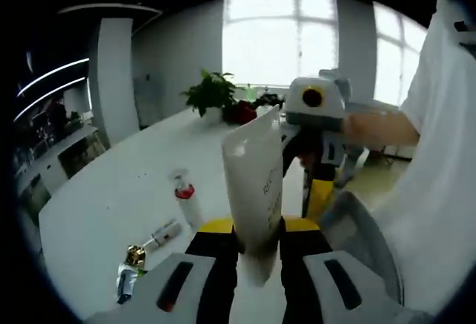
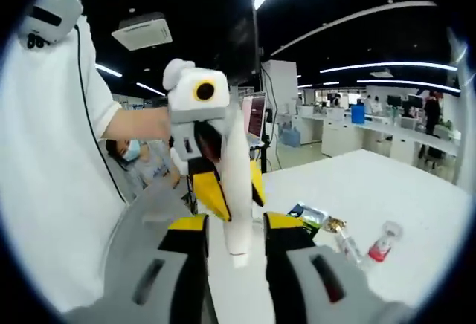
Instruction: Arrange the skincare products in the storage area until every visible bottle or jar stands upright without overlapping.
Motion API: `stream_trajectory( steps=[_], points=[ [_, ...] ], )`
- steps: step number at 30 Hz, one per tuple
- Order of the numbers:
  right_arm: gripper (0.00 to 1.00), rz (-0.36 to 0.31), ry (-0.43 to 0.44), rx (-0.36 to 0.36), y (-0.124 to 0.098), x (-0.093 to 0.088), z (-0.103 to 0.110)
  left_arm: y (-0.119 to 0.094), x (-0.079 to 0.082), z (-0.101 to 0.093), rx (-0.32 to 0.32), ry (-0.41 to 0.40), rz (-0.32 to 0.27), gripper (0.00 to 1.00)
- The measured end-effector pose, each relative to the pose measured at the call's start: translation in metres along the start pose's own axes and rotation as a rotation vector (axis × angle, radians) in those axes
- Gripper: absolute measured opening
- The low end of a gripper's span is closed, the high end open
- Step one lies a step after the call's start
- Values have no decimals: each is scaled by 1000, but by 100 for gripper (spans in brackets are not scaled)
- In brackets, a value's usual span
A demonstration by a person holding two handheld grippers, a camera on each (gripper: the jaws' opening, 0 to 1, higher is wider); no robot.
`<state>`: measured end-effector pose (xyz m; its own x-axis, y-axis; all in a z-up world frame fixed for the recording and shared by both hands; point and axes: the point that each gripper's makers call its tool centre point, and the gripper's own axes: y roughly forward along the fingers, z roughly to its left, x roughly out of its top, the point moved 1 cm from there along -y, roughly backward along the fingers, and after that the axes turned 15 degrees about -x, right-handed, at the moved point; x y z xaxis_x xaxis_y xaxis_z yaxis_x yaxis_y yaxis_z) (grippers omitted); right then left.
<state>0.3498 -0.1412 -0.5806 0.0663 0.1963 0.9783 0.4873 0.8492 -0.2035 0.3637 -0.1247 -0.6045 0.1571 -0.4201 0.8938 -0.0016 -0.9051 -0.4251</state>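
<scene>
- My left gripper (image 1: 259, 229) and right gripper (image 2: 236, 229) both clamped the white tube (image 1: 255, 183), held upright in air betw. them, above the white table (image 1: 111, 190).
- On table: clear bottle w/ red liquid (image 1: 185, 194), gold-capped bottle (image 1: 131, 264), small lying tube (image 1: 165, 232).

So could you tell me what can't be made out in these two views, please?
- White tube: print too blurred to read, left gripper view; lower end hidden between the left gripper jaws.
- Red-collared bottle: label too small, right gripper view.
- Dark bottle: partly cut off by the left gripper's body.
</scene>
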Motion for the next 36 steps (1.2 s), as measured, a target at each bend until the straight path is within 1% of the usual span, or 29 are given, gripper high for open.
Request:
stream_trajectory(
  steps=[1, 3, 4, 6, 7, 10, 11, 13, 19, 22, 24, 28, 32, 36],
  points=[
    [28, -6, 0, -2, 0, 2, -1, 1, -2, 0, -2, -3, 5, 17],
    [27, -30, 4, 2, 1, 13, -2, 6, -7, 0, -14, -14, 9, 17],
    [27, -34, 4, 16, 2, 18, -1, 8, -9, -1, -24, -21, 9, 17],
    [24, -25, 7, 64, 5, 20, 6, 13, -11, -2, -40, -32, 16, 17],
    [23, -17, -2, 74, 7, 19, 8, 15, -12, -3, -48, -31, 20, 17],
    [19, 54, -39, 102, 14, 7, 10, 19, -11, -6, -74, -26, 27, 17],
    [18, 63, -42, 102, 16, 6, 9, 19, -11, -6, -79, -26, 25, 17],
    [16, 69, -41, 106, 19, 4, 7, 20, -9, -6, -85, -27, 20, 18],
    [14, 77, -29, 112, 24, 7, 2, 17, -9, 1, -78, -35, 9, 18],
    [13, 95, -32, 128, 25, 5, 2, 18, -10, 2, -86, -27, 7, 18],
    [13, 109, -61, 138, 26, 3, 2, 20, -12, 3, -85, 2, 14, 18],
    [12, 143, -86, 167, 30, -8, 1, 24, -20, 5, -100, 4, 21, 18],
    [12, 186, -115, 199, 32, -22, 4, 32, -33, 5, -127, 5, 41, 17],
    [12, 222, -128, 222, 35, -38, 6, 42, -47, 5, -152, 13, 78, 17]
  ],
)
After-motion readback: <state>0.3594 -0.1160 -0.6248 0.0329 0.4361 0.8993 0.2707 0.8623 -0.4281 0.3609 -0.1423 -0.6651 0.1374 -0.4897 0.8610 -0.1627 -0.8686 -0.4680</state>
